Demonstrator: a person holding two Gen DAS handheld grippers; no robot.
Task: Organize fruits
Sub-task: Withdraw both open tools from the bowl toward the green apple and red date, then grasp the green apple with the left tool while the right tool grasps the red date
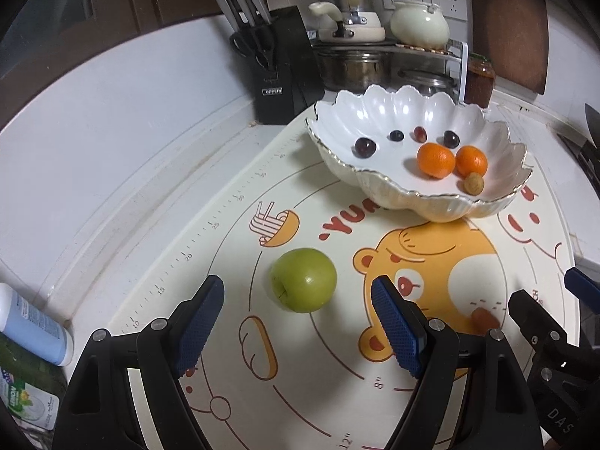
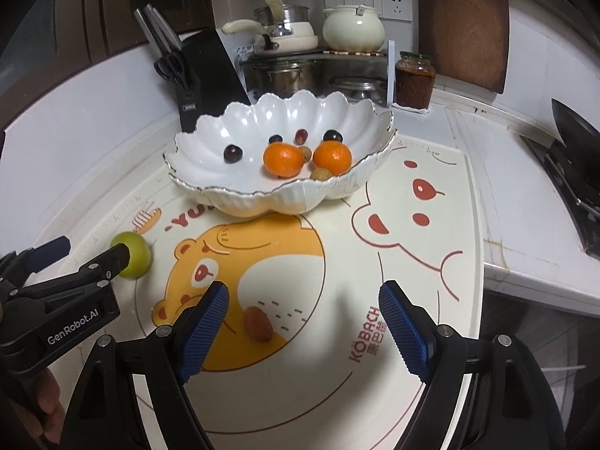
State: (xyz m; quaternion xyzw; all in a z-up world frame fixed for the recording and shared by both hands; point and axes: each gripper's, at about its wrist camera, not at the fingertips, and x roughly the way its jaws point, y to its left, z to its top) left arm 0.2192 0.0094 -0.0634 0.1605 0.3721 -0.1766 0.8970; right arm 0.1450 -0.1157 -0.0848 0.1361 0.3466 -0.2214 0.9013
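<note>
A white scalloped bowl (image 1: 378,187) (image 2: 210,150) stands at the back of the mat and holds two oranges (image 1: 435,160) (image 2: 283,159), several dark grapes (image 1: 365,147) (image 2: 233,153) and small brown fruits (image 1: 474,183). A green apple (image 1: 303,279) (image 2: 138,253) lies on the mat just ahead of my open left gripper (image 1: 298,324) (image 2: 90,257), between its fingertips. A small brown fruit (image 2: 258,323) (image 1: 485,318) lies on the mat just ahead of my open right gripper (image 2: 303,322), near its left finger.
A printed bear mat (image 2: 420,262) covers the counter. Behind the bowl are a black knife block (image 1: 287,78), a rack of pots (image 2: 296,71) and a jar (image 2: 414,78). A bottle (image 1: 30,326) lies at the left edge. A stove (image 2: 577,172) is at the right.
</note>
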